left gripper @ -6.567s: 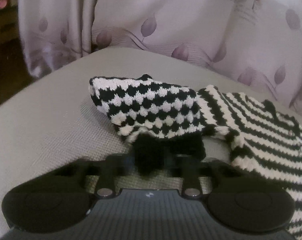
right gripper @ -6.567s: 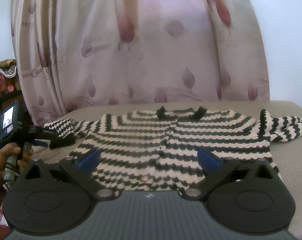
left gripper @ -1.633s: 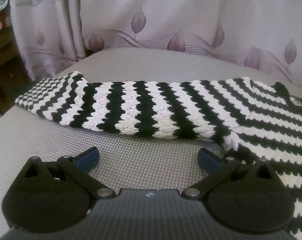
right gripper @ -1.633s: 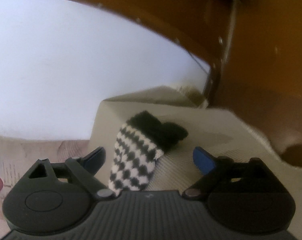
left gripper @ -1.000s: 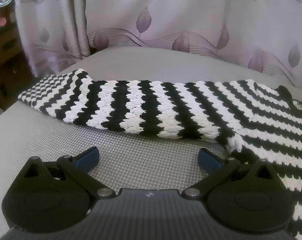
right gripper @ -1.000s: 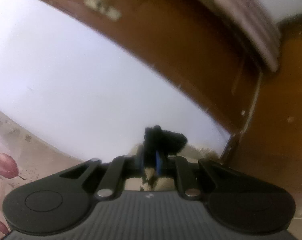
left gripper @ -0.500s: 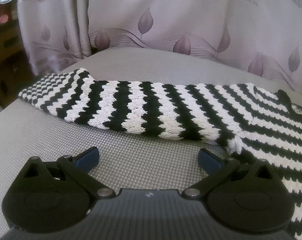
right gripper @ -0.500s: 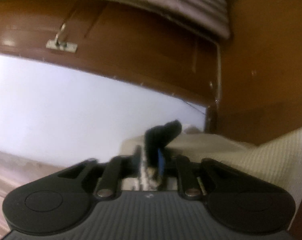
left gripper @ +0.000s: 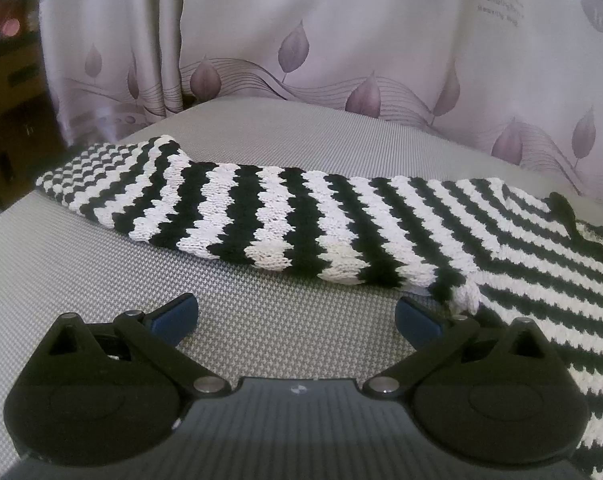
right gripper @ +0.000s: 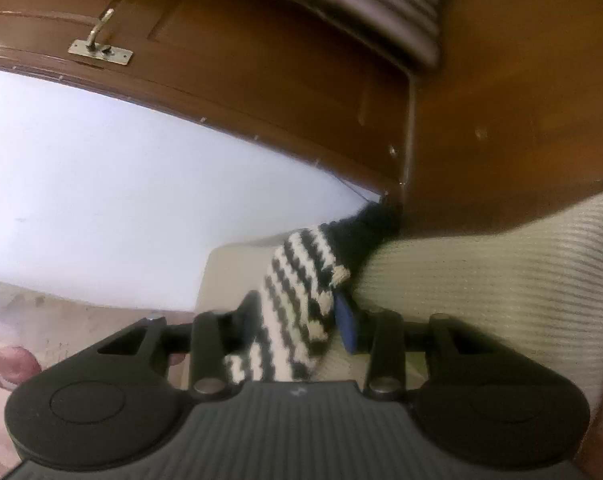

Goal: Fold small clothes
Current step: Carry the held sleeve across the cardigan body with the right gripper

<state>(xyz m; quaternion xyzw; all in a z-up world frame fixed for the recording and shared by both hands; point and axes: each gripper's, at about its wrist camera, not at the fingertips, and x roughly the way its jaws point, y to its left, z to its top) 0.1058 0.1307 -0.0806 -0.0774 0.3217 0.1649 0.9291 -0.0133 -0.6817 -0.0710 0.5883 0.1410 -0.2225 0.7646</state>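
Between the opening right claw (right gripper: 297, 320) jaws, the striped sleeve (right gripper: 297, 300) runs lengthwise, cuff pointing away.

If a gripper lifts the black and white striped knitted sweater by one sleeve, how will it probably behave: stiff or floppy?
Probably floppy: the black and white striped knitted sweater lies limp on the grey woven surface, so lifted by one sleeve it would likely hang and drag. The coarse knit should grip rather than slip. It looks light, though the loose stitches may stretch.
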